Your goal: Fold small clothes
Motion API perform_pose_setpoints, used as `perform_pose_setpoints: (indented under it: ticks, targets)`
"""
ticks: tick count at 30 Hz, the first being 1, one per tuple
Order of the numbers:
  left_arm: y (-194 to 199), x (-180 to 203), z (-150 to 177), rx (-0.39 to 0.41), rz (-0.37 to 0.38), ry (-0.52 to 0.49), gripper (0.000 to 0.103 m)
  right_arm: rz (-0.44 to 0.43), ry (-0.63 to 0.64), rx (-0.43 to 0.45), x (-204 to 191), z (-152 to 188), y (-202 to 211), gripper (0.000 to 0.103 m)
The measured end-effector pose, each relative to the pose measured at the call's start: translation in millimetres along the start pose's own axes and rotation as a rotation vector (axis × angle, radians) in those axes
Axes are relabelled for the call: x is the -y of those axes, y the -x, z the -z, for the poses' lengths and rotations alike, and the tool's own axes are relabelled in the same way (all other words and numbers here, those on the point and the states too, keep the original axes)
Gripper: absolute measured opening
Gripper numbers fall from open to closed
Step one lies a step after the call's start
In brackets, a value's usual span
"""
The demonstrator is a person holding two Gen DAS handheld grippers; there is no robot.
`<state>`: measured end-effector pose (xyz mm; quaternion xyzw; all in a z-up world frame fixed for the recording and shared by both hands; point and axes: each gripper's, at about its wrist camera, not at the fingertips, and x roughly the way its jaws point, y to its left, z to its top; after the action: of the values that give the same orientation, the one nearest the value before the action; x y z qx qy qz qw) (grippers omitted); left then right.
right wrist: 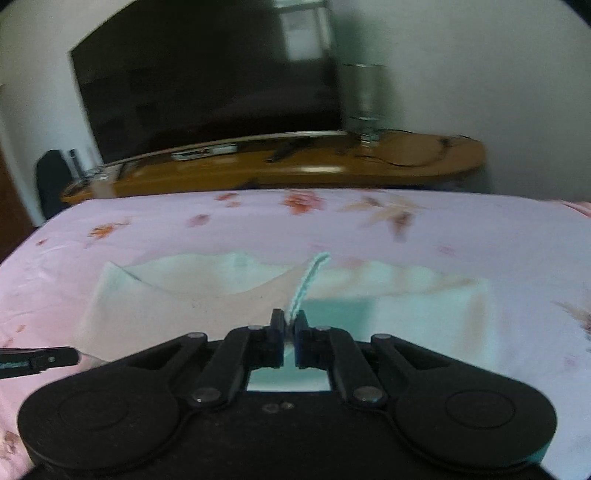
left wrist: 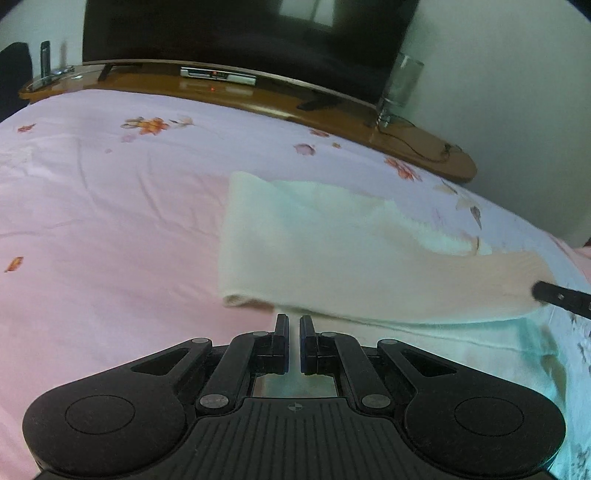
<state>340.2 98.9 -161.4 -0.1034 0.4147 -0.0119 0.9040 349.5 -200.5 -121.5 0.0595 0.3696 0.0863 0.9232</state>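
Note:
A pale cream and mint small garment (left wrist: 332,251) lies partly folded on the pink floral bedsheet (left wrist: 92,221). My left gripper (left wrist: 293,321) is at the garment's near edge with its fingers close together and nothing visibly between them. My right gripper (right wrist: 290,317) is shut on a raised edge of the garment (right wrist: 306,284), which stands up as a thin mint ridge between the fingers. In the left wrist view the right gripper's tip (left wrist: 561,297) shows at the far right on the cloth. In the right wrist view the left gripper's tip (right wrist: 40,360) shows at the far left.
A curved wooden TV bench (left wrist: 258,92) runs along the far side of the bed, with a large dark TV (left wrist: 240,33), a silver set-top box (left wrist: 218,75), a glass vase (left wrist: 402,81) and cables. White walls behind.

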Motion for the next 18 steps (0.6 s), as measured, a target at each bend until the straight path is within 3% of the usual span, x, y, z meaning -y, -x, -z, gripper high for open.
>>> perform_pose_setpoints:
  ticks: [6, 10, 13, 18]
  targets:
    - [-10.5, 7.5, 5.6, 0.01, -0.034, -0.035, 0.003, 0.075, -0.05, -0.019, 33.0, 18.2, -0.1, 0.006]
    - [-16.6, 2.8, -1.3, 0.039, -0.057, -0.013, 0.003, 0.088, -0.065, -0.008, 42.2, 20.9, 1.2, 0.006]
    - [-24.1, 2.4, -5.2, 0.049, -0.08, -0.022, 0.003, 0.088, -0.072, -0.047, 47.1, 25.0, -7.5, 0.006]
    - [-28.0, -7.6, -4.2, 0.077, -0.058, 0.038, 0.003, 0.106, -0.11, -0.067, 55.5, 30.6, -10.2, 0.006]
